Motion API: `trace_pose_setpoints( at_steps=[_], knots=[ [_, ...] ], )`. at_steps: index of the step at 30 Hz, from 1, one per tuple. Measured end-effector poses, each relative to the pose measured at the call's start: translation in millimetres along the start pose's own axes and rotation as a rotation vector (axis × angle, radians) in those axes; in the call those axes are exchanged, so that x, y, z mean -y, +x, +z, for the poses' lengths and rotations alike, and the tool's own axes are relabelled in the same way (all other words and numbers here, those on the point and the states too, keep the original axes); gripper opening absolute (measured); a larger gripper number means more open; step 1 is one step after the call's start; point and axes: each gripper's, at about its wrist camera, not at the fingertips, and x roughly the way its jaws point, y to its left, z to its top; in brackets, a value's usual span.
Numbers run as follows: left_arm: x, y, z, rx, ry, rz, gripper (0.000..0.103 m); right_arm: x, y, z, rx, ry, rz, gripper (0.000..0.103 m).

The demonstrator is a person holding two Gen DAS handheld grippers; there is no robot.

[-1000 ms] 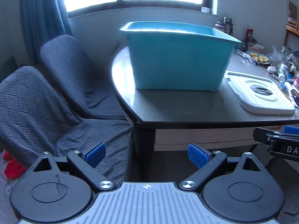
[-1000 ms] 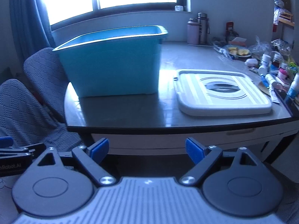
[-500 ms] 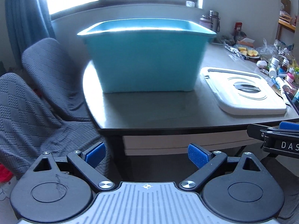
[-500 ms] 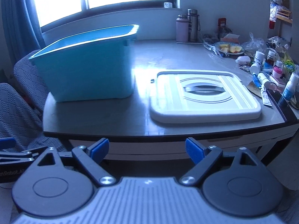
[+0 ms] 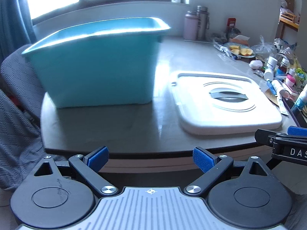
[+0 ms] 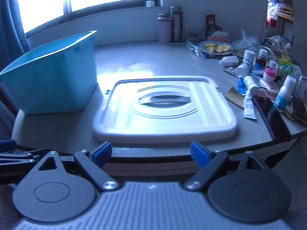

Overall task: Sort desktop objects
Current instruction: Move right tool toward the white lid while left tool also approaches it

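A teal plastic bin [image 5: 99, 65] stands on the grey table [image 5: 107, 126]; it also shows at the left of the right wrist view [image 6: 51, 80]. A white lid [image 5: 224, 103] lies flat to its right, also in the right wrist view [image 6: 165, 107]. Small bottles and tubes [image 6: 255, 78] are scattered at the table's right end. My left gripper [image 5: 150, 159] is open and empty, held before the table's front edge. My right gripper [image 6: 150, 154] is open and empty, just before the lid's near edge.
Two flasks [image 6: 170, 26] stand at the back by the window. A plate of cut fruit [image 6: 215, 48] and plastic bags [image 6: 247, 42] sit at the back right. A dark tray [image 6: 272, 115] lies at the right edge. Grey covered chairs [image 5: 17, 103] stand left of the table.
Both grippers have swung to the right and moved closer to the table. The lid and the bottles now sit more central in both views. Both jaws stayed open.
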Motion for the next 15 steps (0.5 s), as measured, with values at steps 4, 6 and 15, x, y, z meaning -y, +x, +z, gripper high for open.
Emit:
trace_pose_setpoints(
  at_steps=[4, 6, 15],
  knots=[
    [23, 3, 4, 0.001, -0.009, 0.0, 0.096, 25, 1, 3, 0.003, 0.0, -0.003, 0.089],
    [34, 5, 6, -0.003, -0.01, 0.002, 0.096, 37, 2, 5, 0.005, 0.002, -0.002, 0.089],
    [64, 13, 21, -0.01, 0.02, 0.003, 0.096, 71, 9, 13, -0.001, 0.049, -0.001, 0.089]
  ],
)
